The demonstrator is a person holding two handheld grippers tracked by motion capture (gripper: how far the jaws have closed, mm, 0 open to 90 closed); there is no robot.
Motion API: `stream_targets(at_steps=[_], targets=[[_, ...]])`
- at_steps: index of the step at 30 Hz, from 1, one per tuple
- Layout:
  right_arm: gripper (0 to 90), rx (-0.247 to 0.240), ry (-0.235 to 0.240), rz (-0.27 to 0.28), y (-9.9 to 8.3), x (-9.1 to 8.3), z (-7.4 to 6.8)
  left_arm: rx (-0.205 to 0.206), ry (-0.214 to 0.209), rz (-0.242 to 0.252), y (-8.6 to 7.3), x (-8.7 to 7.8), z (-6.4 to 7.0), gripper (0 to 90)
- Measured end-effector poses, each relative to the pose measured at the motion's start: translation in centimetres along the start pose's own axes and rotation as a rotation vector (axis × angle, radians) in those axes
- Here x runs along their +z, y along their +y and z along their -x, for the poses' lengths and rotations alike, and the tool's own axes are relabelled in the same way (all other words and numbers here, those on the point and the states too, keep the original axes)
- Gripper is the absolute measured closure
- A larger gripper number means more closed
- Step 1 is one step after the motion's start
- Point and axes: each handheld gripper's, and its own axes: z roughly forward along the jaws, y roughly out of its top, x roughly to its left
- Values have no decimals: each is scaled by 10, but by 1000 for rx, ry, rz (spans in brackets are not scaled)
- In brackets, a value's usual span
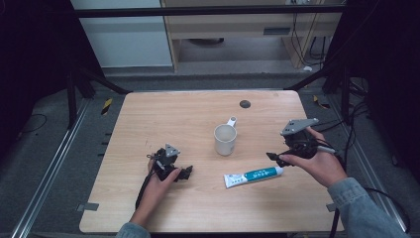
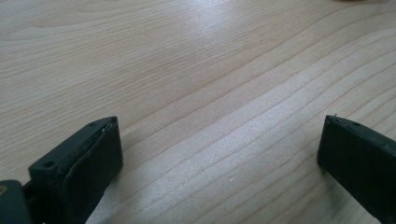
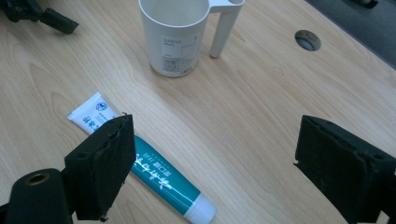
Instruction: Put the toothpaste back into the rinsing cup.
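Black jaws of the right gripper (image 3: 212,163) stand wide apart, empty, above the toothpaste tube (image 3: 140,163) lying just in front of the mug (image 3: 173,35). Left gripper (image 2: 219,163) gapes empty too. Approach step, seemingly; next: lower, straddle tube, close.

Desk (image 1: 163,119): light wood, rounded corners. White cup (image 1: 225,139) stands upright a little right of the middle, handle pointing toward the far edge. Toothpaste tube (image 1: 253,175) lies flat between the cup and the near edge, white flat end toward the left edge, cap toward the right edge; well clear of the cup. Round dark hole (image 1: 244,104) near the far edge, probably a cable port. Left half of the desk is bare wood grain.
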Motion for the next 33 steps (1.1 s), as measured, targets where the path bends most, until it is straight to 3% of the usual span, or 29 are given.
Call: stream_targets(at_steps=[7, 16, 22, 33], targets=[[157, -61, 67, -28, 4, 23, -6, 0, 0, 0, 0, 0, 0, 0], [188, -160, 174, -60, 6, 59, -27, 2, -2, 1, 0, 0, 0, 0], [223, -178, 218, -71, 2, 72, -34, 2, -2, 0, 0, 0, 0, 0], [297, -286, 290, -154, -4, 100, -52, 3, -2, -1, 0, 0, 0, 0]])
